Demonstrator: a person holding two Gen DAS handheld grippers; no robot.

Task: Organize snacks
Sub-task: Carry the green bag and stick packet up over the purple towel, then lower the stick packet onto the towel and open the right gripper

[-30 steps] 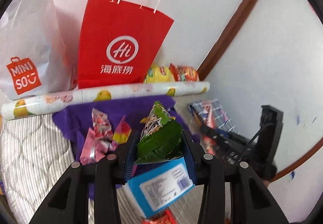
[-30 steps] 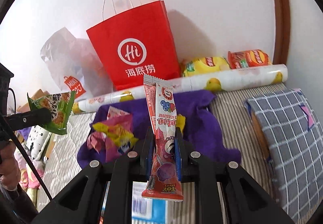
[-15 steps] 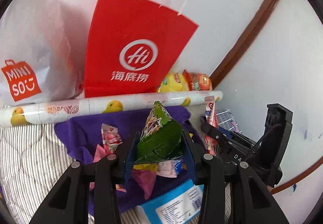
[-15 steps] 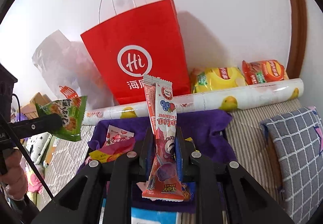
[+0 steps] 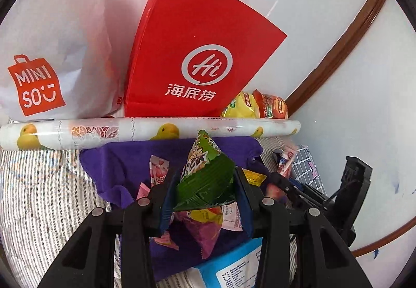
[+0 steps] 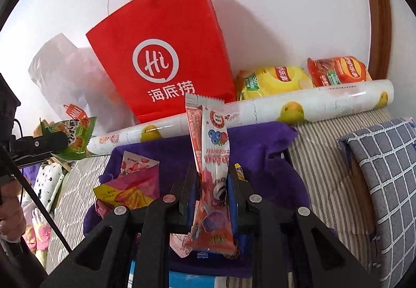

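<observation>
My left gripper [image 5: 204, 184] is shut on a green snack packet [image 5: 205, 179] that stands upright between its pads, just above the purple cloth [image 5: 124, 158]. My right gripper [image 6: 210, 179] holds a long red-and-white berry candy packet [image 6: 213, 147] upright. Its jaws are opening slightly, and the packet is still pinched between the pads. Several pink and yellow snack packets [image 6: 137, 173] lie heaped on the purple cloth [image 6: 260, 147] under both grippers. A red paper bag [image 5: 197, 54] stands behind the cloth against the wall. The right wrist view shows the left gripper [image 6: 52, 142] at the left.
A white MINISO bag [image 5: 52, 54] leans beside the red bag. A duck-print roll [image 5: 145, 129] lies across the back. Yellow [image 6: 273, 80] and orange [image 6: 338, 69] crisp bags sit behind it. A checked pillow [image 6: 384, 171] is at the right, a blue box [image 5: 234, 267] in front on striped bedding [image 5: 39, 197].
Both grippers have moved forward and down over the purple cloth with their packets, so the red bag looms larger. The candy packet now leans a little in the right gripper.
</observation>
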